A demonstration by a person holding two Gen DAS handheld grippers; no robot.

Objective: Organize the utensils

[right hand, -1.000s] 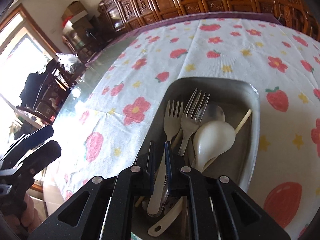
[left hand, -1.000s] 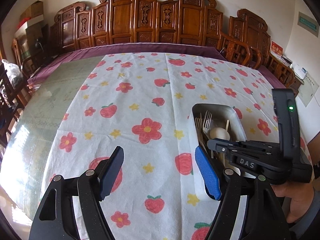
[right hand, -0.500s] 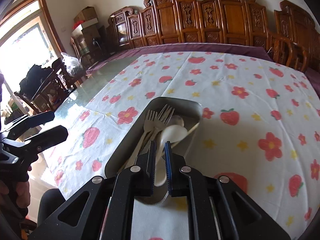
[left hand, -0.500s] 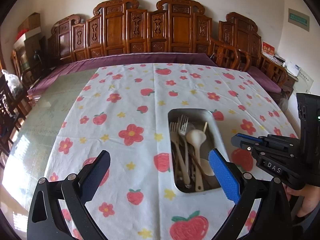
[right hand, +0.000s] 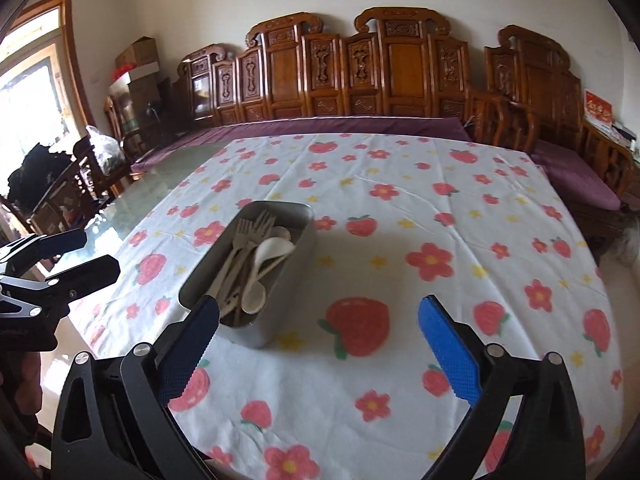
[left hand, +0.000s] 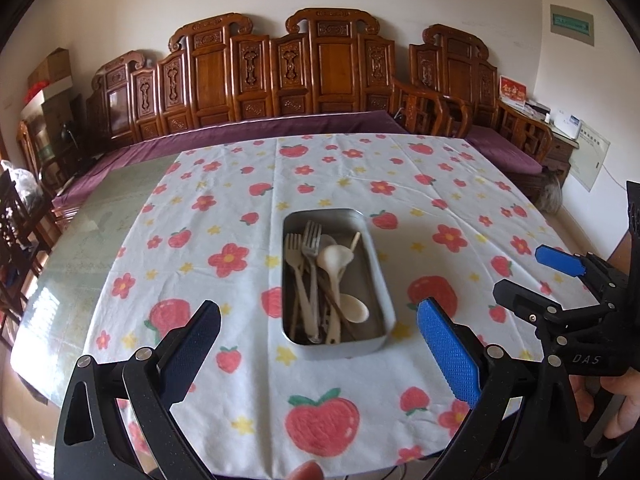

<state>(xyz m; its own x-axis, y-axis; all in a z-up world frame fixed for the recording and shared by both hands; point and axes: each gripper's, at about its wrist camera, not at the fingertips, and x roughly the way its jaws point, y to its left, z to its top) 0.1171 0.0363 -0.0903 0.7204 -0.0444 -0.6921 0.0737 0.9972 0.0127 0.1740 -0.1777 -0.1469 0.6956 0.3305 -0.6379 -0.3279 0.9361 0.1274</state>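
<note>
Tools raised above bench, left tool (left hand: 318, 344) and right tool (right hand: 318, 338) both spread apart, empty, tray (left hand: 378, 280) of utensils (left hand: 320, 276) between them.

- The cloth (left hand: 224, 216) lies bare all around the metal tray (left hand: 372, 280), so a gripper can pass on every side.
- Forks (left hand: 310, 240) and spoons (left hand: 334, 258) fill the tray's left half; its right half has room.

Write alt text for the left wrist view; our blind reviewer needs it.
A metal tray holding forks and white spoons sits on a strawberry-print tablecloth, framed by the open, empty left gripper. The right gripper, also open, is at right.
</note>
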